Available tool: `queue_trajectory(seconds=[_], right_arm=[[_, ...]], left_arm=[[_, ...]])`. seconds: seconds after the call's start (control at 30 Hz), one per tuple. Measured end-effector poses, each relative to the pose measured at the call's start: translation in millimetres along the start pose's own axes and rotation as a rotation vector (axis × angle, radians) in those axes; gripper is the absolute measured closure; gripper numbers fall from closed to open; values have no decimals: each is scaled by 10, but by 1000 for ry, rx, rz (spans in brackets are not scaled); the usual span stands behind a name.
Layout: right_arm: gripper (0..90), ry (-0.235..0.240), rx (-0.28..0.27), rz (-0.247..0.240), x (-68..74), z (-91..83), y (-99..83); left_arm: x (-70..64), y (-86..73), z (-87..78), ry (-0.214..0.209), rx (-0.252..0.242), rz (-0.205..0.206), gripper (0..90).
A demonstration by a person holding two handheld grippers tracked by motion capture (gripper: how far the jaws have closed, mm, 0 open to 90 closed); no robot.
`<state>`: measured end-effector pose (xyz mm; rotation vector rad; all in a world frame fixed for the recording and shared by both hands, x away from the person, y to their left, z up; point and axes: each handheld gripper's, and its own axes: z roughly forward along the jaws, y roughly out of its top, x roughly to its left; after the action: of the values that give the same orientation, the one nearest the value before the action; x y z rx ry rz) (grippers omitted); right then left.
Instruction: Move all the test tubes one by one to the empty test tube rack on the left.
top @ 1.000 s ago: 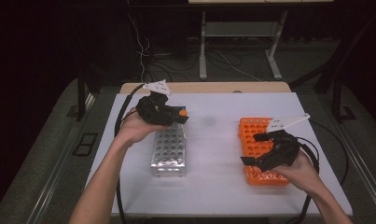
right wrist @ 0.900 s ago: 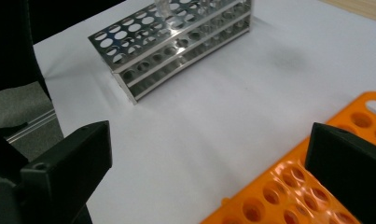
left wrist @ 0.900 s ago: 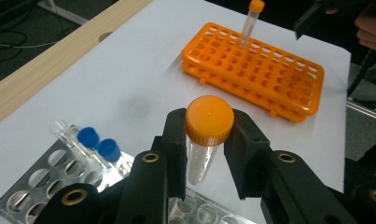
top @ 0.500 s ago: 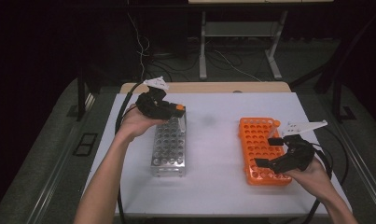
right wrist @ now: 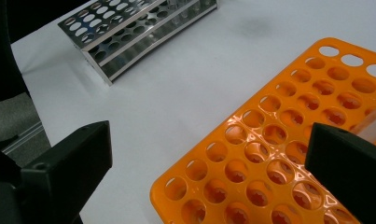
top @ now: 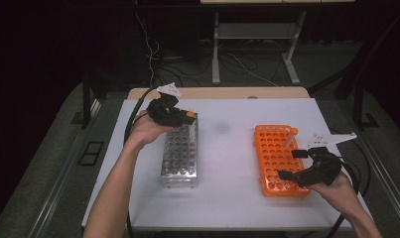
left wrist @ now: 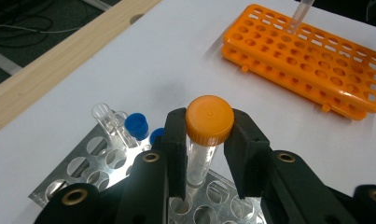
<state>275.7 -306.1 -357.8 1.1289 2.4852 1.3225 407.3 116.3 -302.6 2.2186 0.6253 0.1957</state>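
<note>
My left gripper (left wrist: 209,140) is shut on a clear tube with an orange cap (left wrist: 209,119), held upright over the metal rack (left wrist: 78,163); the tube's lower end reaches down among the rack's holes. In the high view this left gripper (top: 185,116) is at the far end of the metal rack (top: 180,156). Two blue-capped tubes (left wrist: 137,126) and an uncapped clear tube (left wrist: 104,116) stand in that rack. My right gripper (top: 292,163) hangs open over the near right part of the orange rack (top: 269,148), its jaws wide apart with nothing between them (right wrist: 209,163). One clear tube (top: 291,136) leans in the orange rack.
Both racks stand on a white table (top: 227,148) with a wooden strip (top: 217,92) along its far edge. Bare tabletop lies between the racks. Black cables (top: 133,119) trail from both grippers. Table legs and wires are on the dark floor beyond.
My right gripper has drawn back to the right and nearer, toward the orange rack's near right corner. My left gripper has edged slightly farther along the metal rack with the orange-capped tube.
</note>
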Motion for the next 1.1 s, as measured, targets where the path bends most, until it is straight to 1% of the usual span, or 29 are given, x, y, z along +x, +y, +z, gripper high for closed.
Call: queue_trajectory(seconds=[0.17, 0.37, 0.47, 0.57, 0.6, 0.7, 0.77, 0.87, 0.9, 0.93, 1.03, 1.07, 1.1], right_arm=[[3, -4, -7, 10, -16, -20, -16], [4, -5, -11, 9, -29, -26, -28], [3, -5, -12, 9, -28, -23, -27], [3, -5, -14, 8, -23, -17, -27], [3, -5, -14, 8, -23, -15, -28], [4, -4, -15, 8, -26, -9, -28], [4, -4, -14, 8, -26, -4, -25], [3, -2, -17, 5, -27, 3, -22], [4, -2, -17, 7, -27, 3, -22], [4, -1, -16, 8, -28, 4, -22], [3, -2, -16, 9, -41, 7, -28], [3, -3, -15, 11, -45, 6, -29], [3, -2, -16, 12, -50, 2, -30]], left_arm=[[31, -78, 67, 0, 11, -5, 691], [69, -189, 122, -10, 1, -26, 690], [73, -222, 145, -14, -3, -28, 691], [71, -261, 178, -16, 11, -24, 691], [73, -277, 188, -16, 11, -21, 690], [76, -310, 192, -20, -14, -29, 690], [75, -311, 194, -19, -15, -30, 689], [63, -323, 223, -15, 9, -22, 685], [62, -332, 234, -21, 11, -30, 680], [64, -343, 239, -27, 6, -44, 662], [67, -363, 237, -46, 2, -67, 578], [62, -365, 233, -51, 3, -69, 544], [55, -364, 225, -55, 3, -70, 532]])
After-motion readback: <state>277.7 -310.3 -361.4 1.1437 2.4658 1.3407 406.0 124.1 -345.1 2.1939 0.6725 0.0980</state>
